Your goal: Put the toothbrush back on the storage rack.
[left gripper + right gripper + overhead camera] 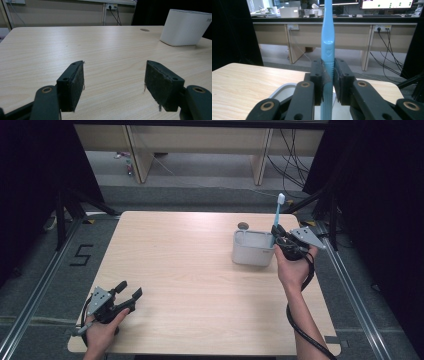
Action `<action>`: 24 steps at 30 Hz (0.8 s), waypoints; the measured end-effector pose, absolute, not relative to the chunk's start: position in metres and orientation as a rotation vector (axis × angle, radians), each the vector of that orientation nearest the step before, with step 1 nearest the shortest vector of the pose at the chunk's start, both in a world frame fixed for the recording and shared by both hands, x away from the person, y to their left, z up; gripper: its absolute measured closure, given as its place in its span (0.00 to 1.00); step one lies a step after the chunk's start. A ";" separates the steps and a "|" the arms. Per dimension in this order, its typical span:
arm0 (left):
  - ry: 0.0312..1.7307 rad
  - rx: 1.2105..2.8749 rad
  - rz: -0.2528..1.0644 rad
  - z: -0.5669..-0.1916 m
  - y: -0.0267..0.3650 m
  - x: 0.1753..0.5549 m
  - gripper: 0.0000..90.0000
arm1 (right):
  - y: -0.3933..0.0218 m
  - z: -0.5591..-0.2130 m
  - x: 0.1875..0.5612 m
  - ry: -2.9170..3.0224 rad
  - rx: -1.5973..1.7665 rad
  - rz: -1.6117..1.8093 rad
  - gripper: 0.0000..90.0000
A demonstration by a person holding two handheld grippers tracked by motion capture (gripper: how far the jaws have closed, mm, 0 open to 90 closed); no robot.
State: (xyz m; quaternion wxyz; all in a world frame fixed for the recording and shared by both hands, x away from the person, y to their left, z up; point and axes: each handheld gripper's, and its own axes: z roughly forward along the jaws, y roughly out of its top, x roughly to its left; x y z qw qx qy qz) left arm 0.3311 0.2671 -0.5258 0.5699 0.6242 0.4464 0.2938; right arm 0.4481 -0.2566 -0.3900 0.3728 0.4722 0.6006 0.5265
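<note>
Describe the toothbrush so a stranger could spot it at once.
Look to the right edge of the wooden table, where a white tub stands. Directly over it the right gripper clamps a toothbrush upright. It is slim, light blue, with a white head on top.

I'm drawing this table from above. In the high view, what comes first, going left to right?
Open black left gripper → white rectangular plastic holder → upright light-blue toothbrush, clamped in the black right gripper.

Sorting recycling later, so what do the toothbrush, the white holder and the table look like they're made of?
Toothbrush: likely plastic, smooth light blue with a moulded emblem and ribbed grip. White holder: probably matte plastic, possibly ceramic, with rounded corners. Table: pale wood-grain top, likely laminate, with a faint sheen.
</note>
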 end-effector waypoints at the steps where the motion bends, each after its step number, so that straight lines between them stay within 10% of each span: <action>1: 1.048 1.465 0.689 -0.526 0.267 0.331 0.35 | -0.257 -0.391 0.449 1.524 1.215 1.348 0.87; 24: 1.053 1.465 0.689 -0.526 0.267 0.331 0.35 | -0.260 -0.397 0.462 1.479 1.240 1.350 0.87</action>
